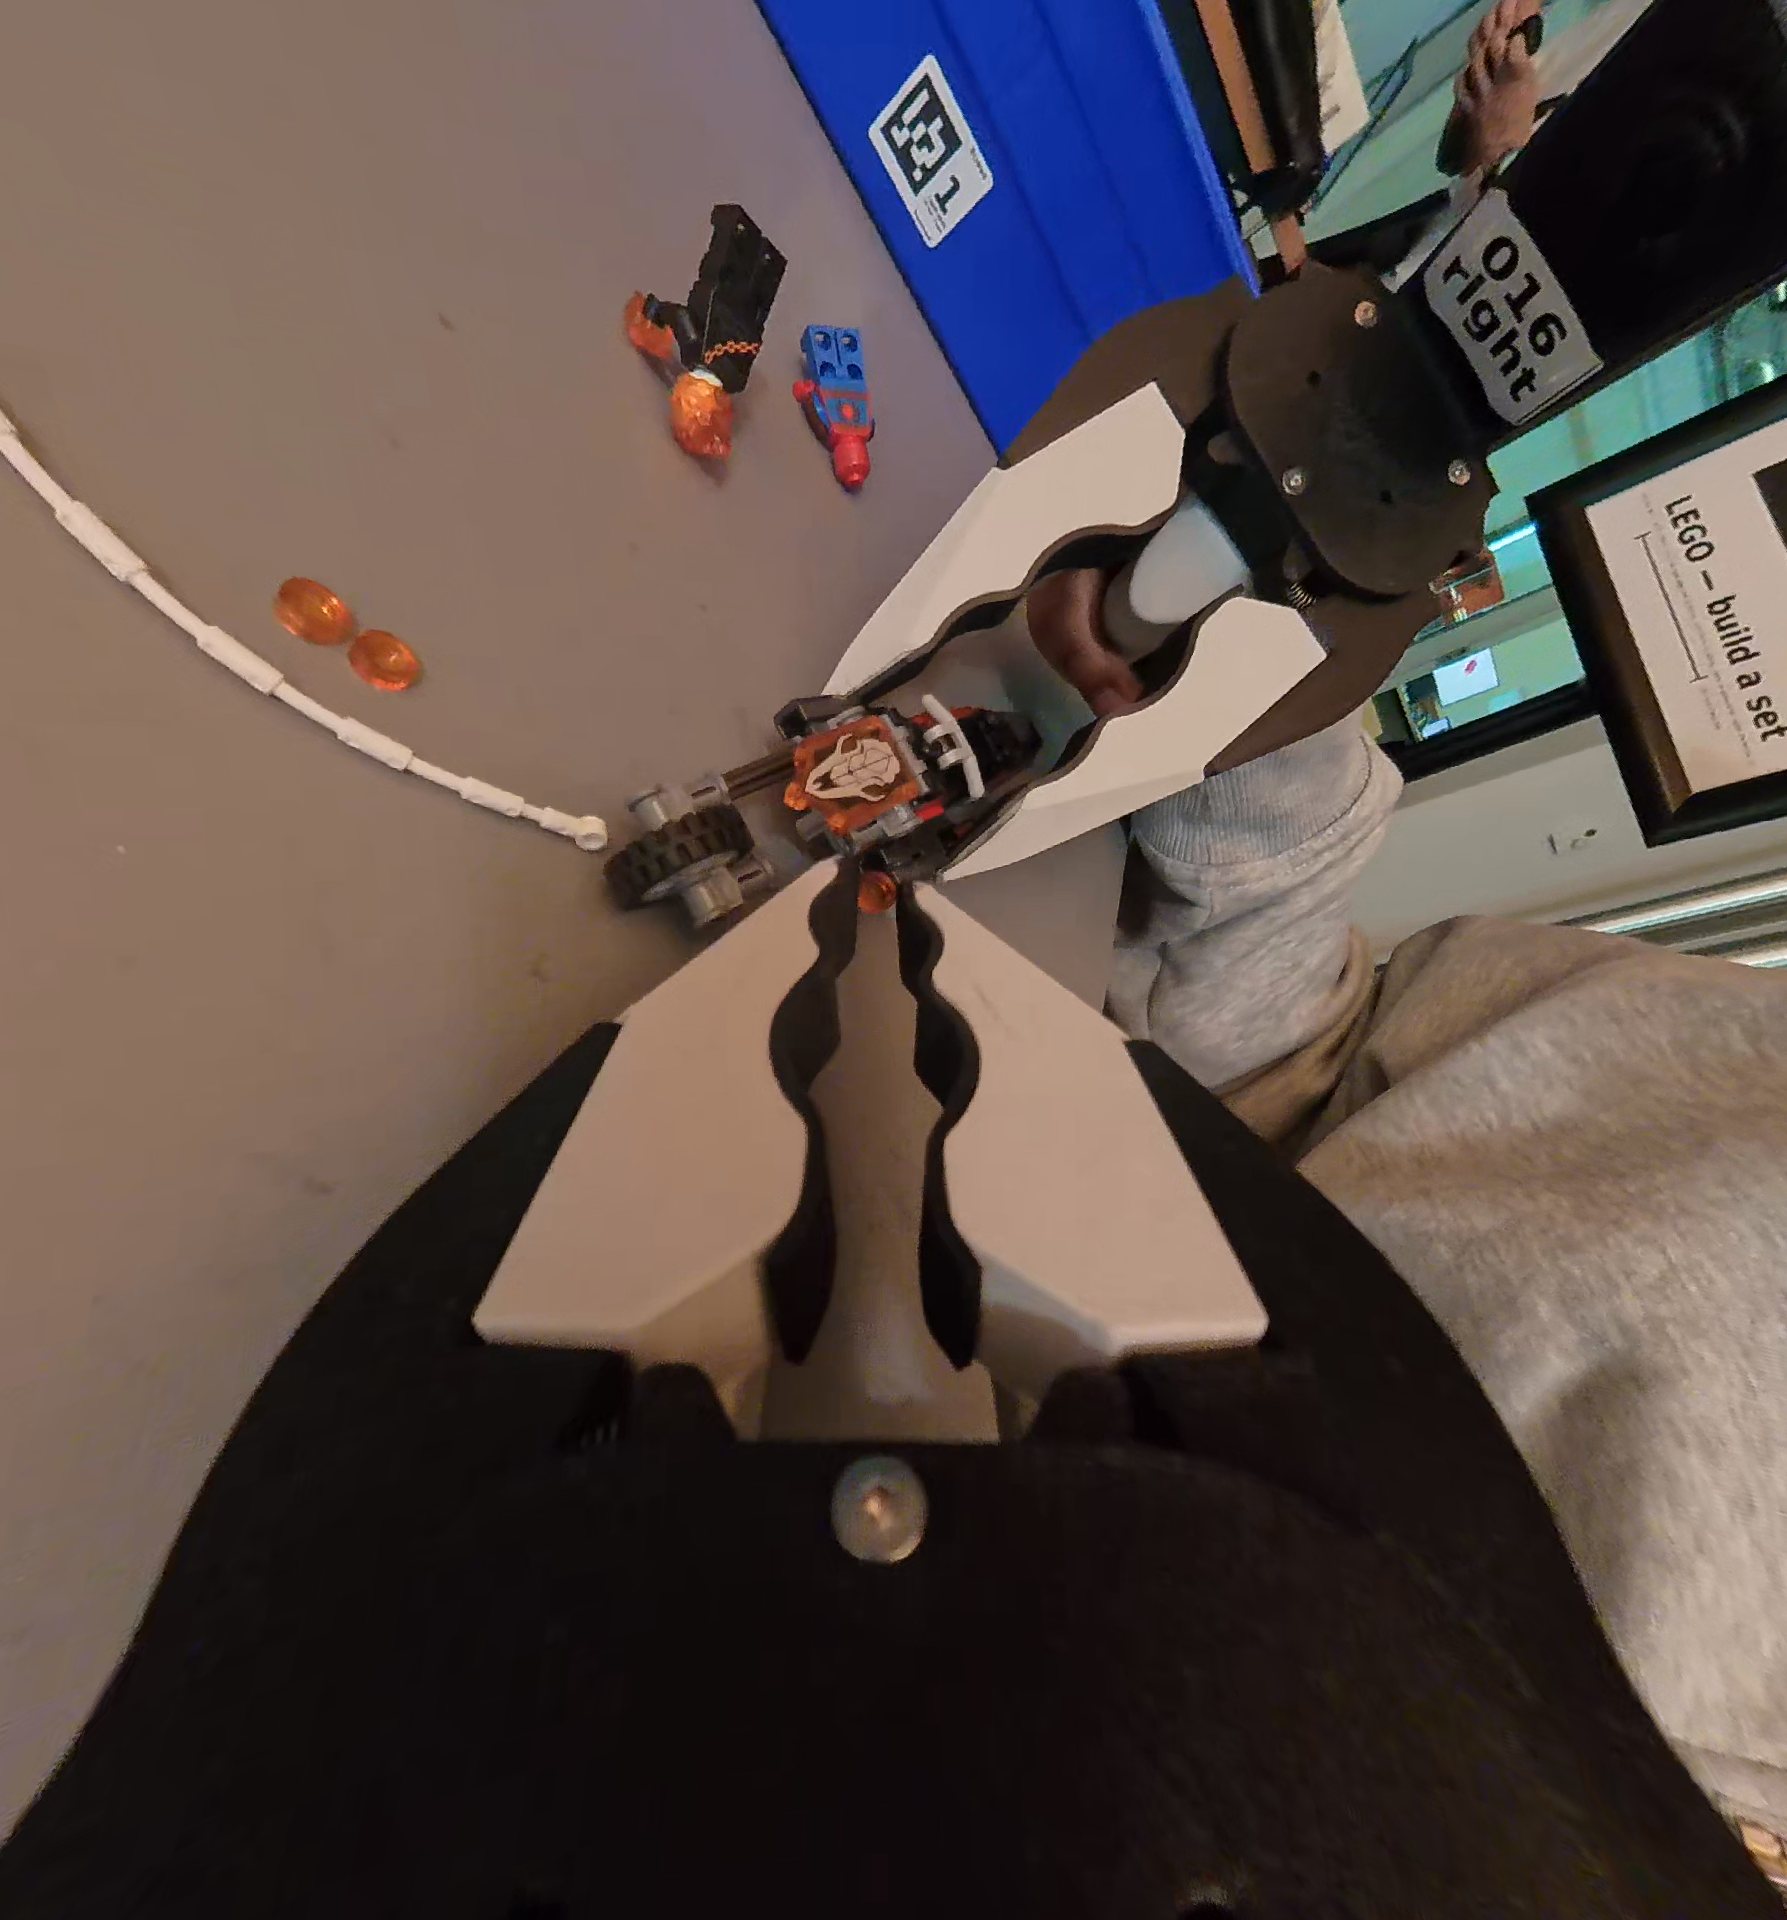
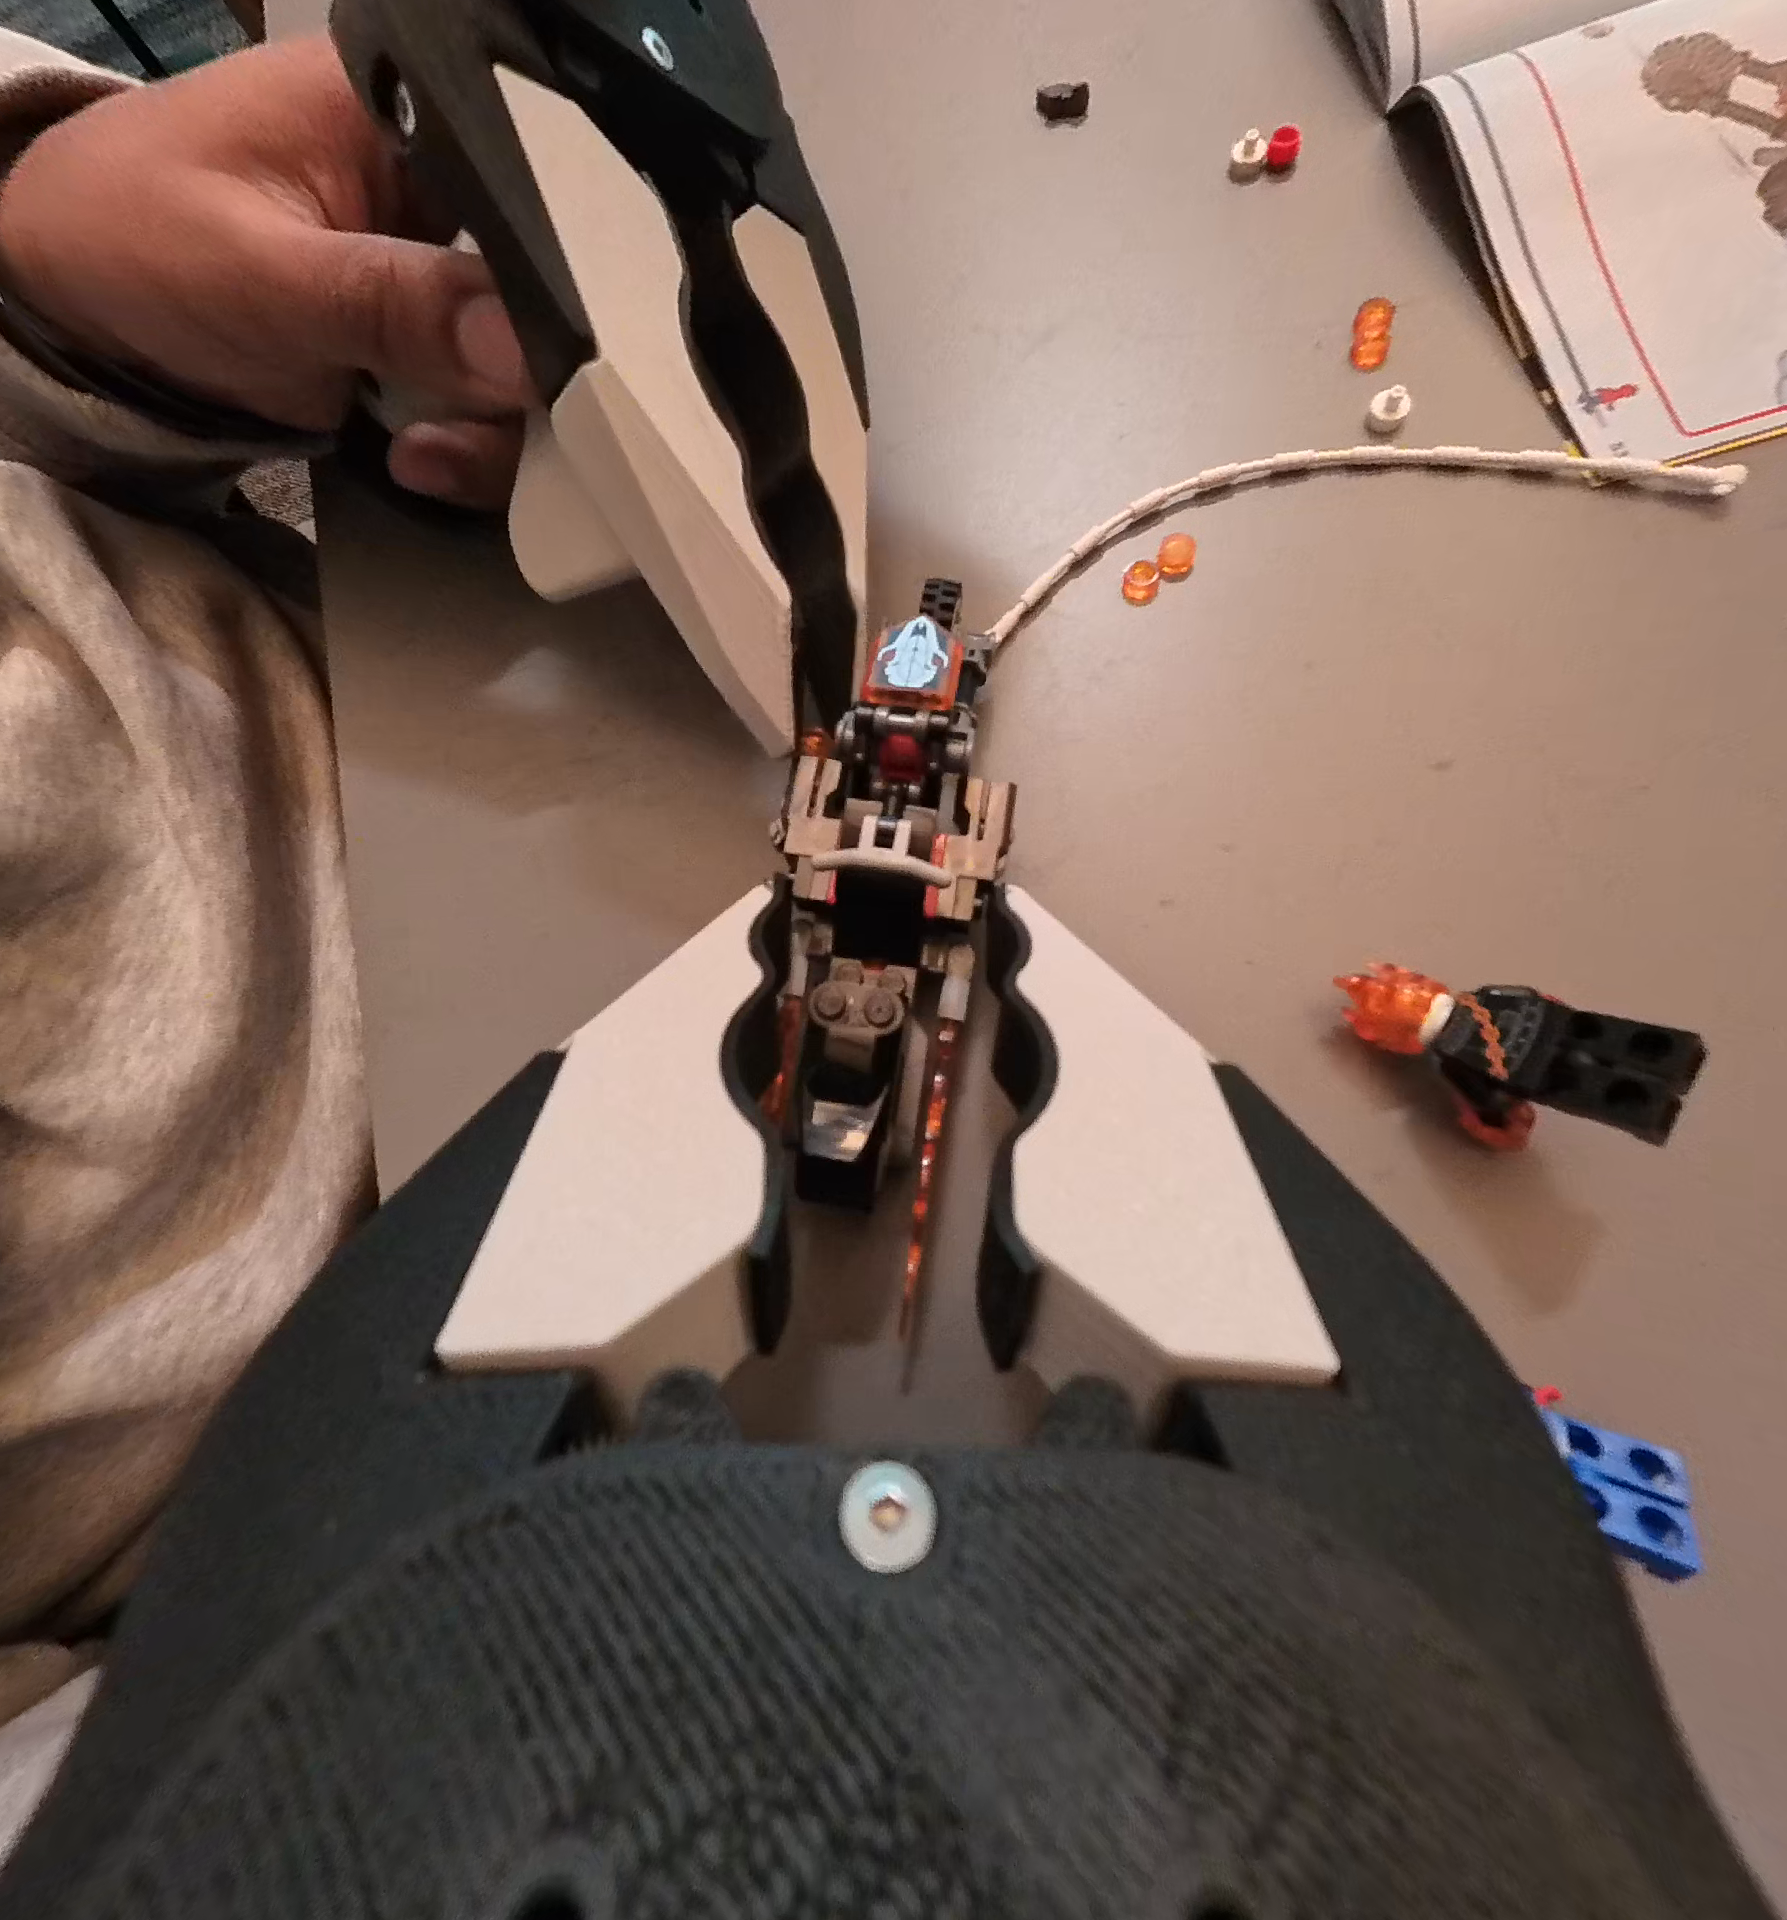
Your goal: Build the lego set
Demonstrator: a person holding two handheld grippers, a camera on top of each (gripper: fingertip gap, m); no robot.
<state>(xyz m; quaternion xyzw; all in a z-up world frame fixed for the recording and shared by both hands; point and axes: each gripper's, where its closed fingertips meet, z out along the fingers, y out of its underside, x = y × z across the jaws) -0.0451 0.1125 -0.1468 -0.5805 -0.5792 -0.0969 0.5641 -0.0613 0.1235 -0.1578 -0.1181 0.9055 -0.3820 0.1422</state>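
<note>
Fitting a small round transparent-orange stud [image 1: 874, 894], pinched in the left gripper [image 1: 876, 896], onto the black-and-grey lego motorbike model [image 2: 894, 935], clamped by the right gripper [image 2: 884, 925] above the grey worktop [image 2: 1284, 831]. Next, I judge: align the stud squarely, press firmly.

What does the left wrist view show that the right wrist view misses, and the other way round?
Only the left wrist view: the model's black tyre, a blue panel and a framed sign.
Only the right wrist view: the instruction booklet and a red stud.
Both: the lego motorbike clamped in the right gripper, the left gripper pinching a small orange stud at its side, the flame-headed minifigure, the white chain.
</note>
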